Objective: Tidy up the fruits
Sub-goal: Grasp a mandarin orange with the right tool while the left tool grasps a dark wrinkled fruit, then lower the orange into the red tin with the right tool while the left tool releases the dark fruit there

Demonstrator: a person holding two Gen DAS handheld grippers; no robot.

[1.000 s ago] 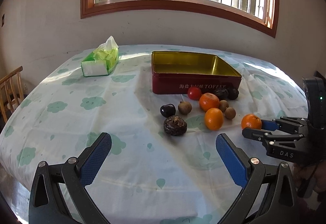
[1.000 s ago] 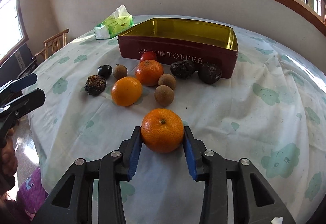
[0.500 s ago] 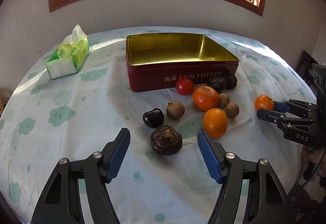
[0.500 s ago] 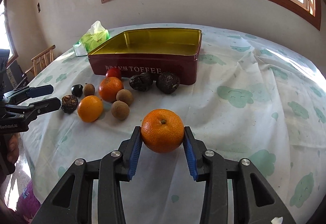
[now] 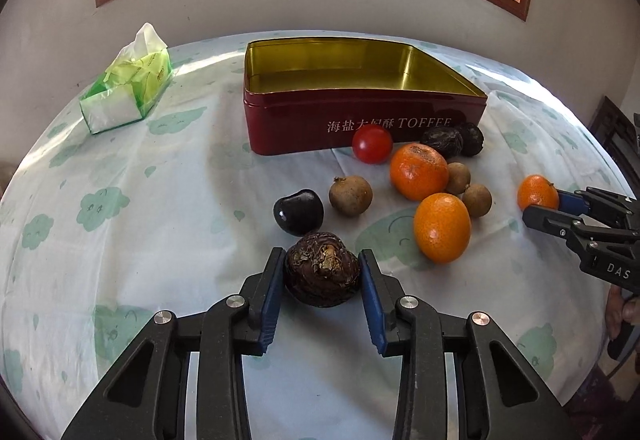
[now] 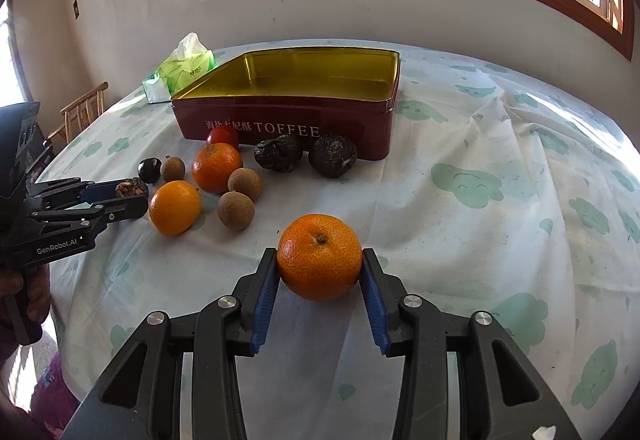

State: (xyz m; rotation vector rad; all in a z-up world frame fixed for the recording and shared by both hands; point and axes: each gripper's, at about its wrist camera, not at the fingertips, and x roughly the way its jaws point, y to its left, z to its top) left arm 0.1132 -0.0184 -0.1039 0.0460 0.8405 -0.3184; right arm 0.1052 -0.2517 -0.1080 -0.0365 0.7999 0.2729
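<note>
A dark wrinkled fruit (image 5: 322,272) rests on the tablecloth between the blue pads of my left gripper (image 5: 320,260). The jaws are closing and both pads touch its sides. My right gripper (image 6: 320,260) is shut on an orange mandarin (image 6: 319,256) near the table's right side. The empty red toffee tin (image 5: 360,120) stands open behind the fruit. In front of it lie two more mandarins (image 5: 442,226), a cherry tomato (image 5: 372,144), three brown longans (image 5: 350,195), a shiny black fruit (image 5: 298,210) and two dark wrinkled fruits (image 6: 334,154).
A green tissue pack (image 5: 128,88) sits at the table's far left. The flowered cloth (image 6: 500,240) covers the round table. A wooden chair (image 6: 82,108) stands beyond the left edge. A hand (image 6: 24,292) holds the left gripper's handle.
My left gripper moved forward and down over the dark wrinkled fruit and its jaws came in from wide apart onto it. The right gripper kept its hold on the mandarin.
</note>
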